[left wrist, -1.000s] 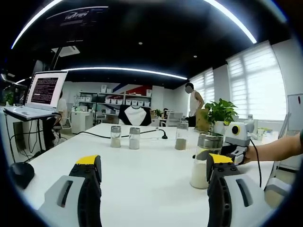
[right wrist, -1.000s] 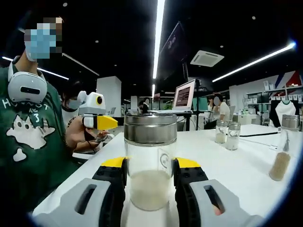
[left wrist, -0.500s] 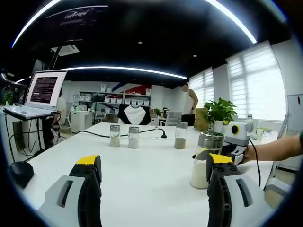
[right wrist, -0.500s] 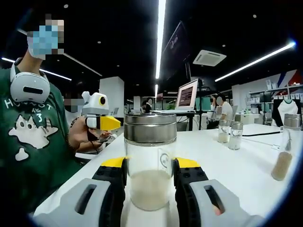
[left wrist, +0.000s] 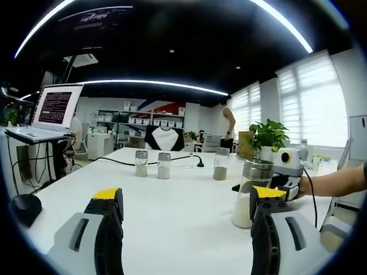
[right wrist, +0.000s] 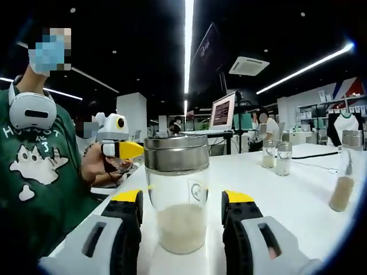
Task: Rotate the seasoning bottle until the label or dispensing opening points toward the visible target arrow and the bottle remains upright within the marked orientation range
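Observation:
The seasoning bottle (right wrist: 176,172) is clear glass with a steel lid and white powder at the bottom. It stands upright on the white table (right wrist: 298,206). My right gripper (right wrist: 182,200) is open around it, with a narrow gap between each yellow-tipped jaw and the glass. A small round mark on the glass faces this camera. In the left gripper view the same bottle (left wrist: 251,193) stands at the right, beside my right jaw. My left gripper (left wrist: 188,197) is open over bare tabletop with nothing between its jaws. It also shows as the left gripper (right wrist: 133,150), held in a hand.
Three more seasoning bottles (left wrist: 141,163) (left wrist: 164,165) (left wrist: 220,164) stand farther back, with a black cable (left wrist: 114,164) running behind them. A laptop (left wrist: 53,112) sits on a stand at the left, and a potted plant (left wrist: 268,137) at the right. A person in a green shirt (right wrist: 34,166) stands close by.
My right gripper's jaws have parted from the bottle, which they were pressed against before. The bottle stays upright on the table. The left gripper has hardly moved.

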The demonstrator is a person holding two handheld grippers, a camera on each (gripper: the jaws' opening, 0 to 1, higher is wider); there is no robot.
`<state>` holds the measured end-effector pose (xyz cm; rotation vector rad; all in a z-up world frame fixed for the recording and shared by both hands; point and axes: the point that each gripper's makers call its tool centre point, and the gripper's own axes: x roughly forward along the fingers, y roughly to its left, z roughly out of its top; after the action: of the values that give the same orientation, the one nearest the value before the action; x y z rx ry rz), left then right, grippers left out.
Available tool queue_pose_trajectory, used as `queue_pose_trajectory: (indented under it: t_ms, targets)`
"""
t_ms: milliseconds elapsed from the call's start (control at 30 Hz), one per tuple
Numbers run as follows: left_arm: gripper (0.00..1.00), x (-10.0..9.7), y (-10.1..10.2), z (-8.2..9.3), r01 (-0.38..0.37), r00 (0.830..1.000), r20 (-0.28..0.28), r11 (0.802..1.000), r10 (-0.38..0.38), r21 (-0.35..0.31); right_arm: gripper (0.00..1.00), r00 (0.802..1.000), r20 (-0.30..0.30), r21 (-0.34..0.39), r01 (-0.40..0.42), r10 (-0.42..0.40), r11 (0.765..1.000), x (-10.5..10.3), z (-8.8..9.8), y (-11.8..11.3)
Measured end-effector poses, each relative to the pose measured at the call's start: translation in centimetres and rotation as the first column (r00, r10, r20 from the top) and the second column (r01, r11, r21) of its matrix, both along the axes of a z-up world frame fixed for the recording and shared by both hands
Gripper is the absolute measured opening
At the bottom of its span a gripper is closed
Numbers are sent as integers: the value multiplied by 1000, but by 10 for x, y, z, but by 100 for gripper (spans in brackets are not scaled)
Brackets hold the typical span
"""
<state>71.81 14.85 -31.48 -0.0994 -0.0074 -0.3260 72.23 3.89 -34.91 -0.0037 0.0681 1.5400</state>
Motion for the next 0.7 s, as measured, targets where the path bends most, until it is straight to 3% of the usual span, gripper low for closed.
queue_pose_trajectory:
  t_ms: [333,500,700]
  targets:
    - [96,0,1,0,-1,1000,2,1000,1,-4,50,999,7,72,35,-35,997,1,31,-8]
    - [96,-1,0,0,2,1000,-1,1000,-2,-3,48,1000,-1,66,21,-21,998,2,31,-5]
    - [96,-2,-1,-1,4,1000,1,1000,-4,-1,46,1000,-31,41,-1,3,999,0,18,2]
